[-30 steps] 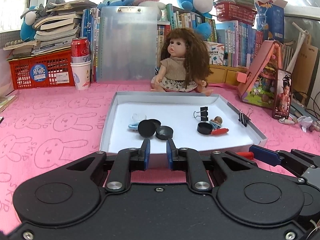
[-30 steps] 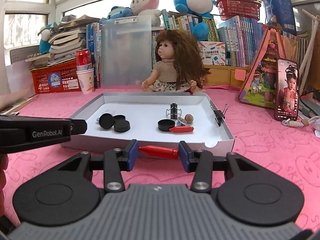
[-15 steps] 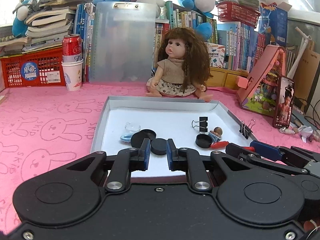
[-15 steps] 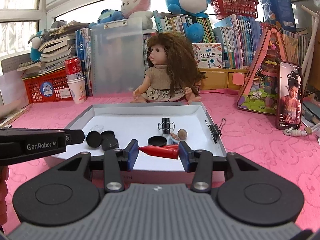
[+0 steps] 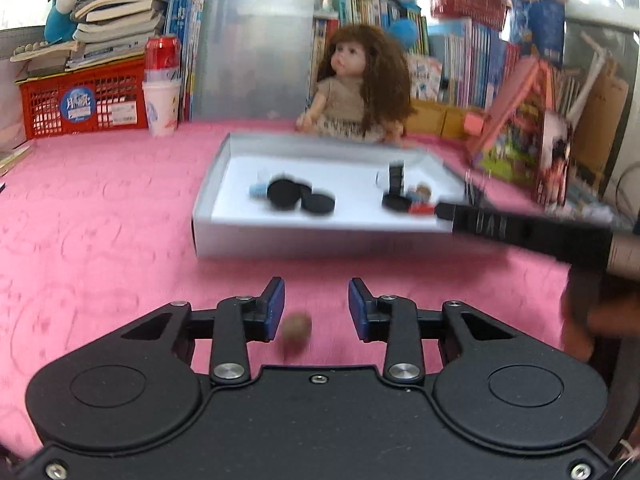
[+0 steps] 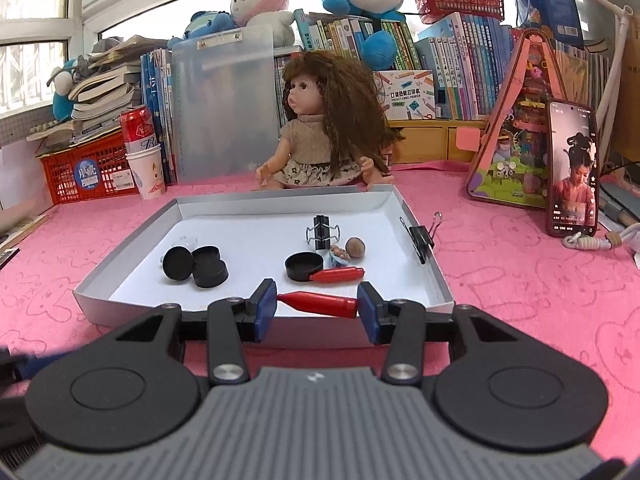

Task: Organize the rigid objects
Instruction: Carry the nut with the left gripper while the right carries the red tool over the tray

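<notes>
- My left gripper point(image 5: 316, 306) hovers low over the pink cloth point(image 5: 100, 216), short of the tray's near wall; its jaws have just been opening and now stand apart, pressing on nothing.
- A small brown ball point(image 5: 296, 329) — blurred, so I cannot tell if it rests on the cloth or is in the air — sits in the gap between my left fingers, nearer the left one, touching neither pad.
- My right gripper point(image 6: 317, 307) is clenched on a red cone-shaped piece point(image 6: 320, 303), held crosswise with its narrow tip against the left pad and its blunt end against the right pad.
- That red piece hangs over the near edge of the shallow white tray point(image 6: 280, 206).
- Inside the tray, on the left: three black discs point(image 6: 196, 266) bunched together, touching.
- Inside the tray, towards the right: a black cap point(image 6: 303, 266), a second red cone point(image 6: 338, 275) lying against it, a tiny figure point(image 6: 340, 254), a brown nut point(image 6: 355, 247) and a black binder clip point(image 6: 320, 232) standing behind them.
- Another binder clip point(image 6: 420, 236) is clipped on the tray's right wall.
- Behind the tray a long-haired doll point(image 6: 324, 136) sits facing left, in front of books and plush toys.
- A phone point(image 6: 573, 168) stands upright on the cloth, well to the right of the tray.
</notes>
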`<state>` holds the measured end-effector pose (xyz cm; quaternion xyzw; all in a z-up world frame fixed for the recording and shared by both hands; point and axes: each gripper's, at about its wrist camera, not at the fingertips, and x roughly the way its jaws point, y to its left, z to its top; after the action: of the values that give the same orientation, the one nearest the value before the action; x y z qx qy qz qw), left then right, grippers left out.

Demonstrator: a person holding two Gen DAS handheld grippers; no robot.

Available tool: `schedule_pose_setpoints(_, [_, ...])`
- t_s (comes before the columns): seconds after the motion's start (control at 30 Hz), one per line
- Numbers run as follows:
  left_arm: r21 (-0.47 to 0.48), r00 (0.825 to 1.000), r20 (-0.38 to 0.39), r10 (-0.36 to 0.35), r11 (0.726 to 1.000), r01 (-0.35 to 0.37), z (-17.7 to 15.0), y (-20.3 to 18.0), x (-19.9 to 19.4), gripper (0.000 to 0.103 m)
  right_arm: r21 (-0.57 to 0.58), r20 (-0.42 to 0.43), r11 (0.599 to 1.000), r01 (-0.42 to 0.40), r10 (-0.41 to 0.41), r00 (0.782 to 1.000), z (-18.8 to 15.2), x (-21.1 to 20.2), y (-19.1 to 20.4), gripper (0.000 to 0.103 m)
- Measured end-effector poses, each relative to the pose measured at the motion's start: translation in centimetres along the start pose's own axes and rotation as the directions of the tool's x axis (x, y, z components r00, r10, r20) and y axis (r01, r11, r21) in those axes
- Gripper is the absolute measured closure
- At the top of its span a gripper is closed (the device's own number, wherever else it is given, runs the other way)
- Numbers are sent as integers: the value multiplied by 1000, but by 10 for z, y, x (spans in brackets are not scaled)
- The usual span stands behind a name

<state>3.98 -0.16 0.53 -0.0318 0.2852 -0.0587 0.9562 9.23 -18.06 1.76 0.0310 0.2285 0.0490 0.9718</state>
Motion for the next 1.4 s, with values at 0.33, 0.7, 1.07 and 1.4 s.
schedule_pose_setpoints(0.33, [37, 1000, 3, 24, 999, -24, -4, -1, -5, 88, -17, 10, 1000, -1, 1, 1000, -2, -6, 2, 53])
schedule_pose_setpoints(0.7, [27, 997, 76, -9, 1000, 7, 54, -1, 5, 88, 12, 10, 1000, -14, 14, 1000, 11, -1, -3, 53])
schedule_pose_setpoints(1.07, [-4, 998, 62, -7, 1000, 7, 100, 3, 46, 88, 45, -10, 999, -19, 20, 1000, 34, 21, -12, 53])
schedule_pose_setpoints(1.4, [-19, 1000, 21, 8, 1000, -7, 107, 7, 82, 88, 61, -61, 997, -57, 61, 996, 50, 51, -15, 53])
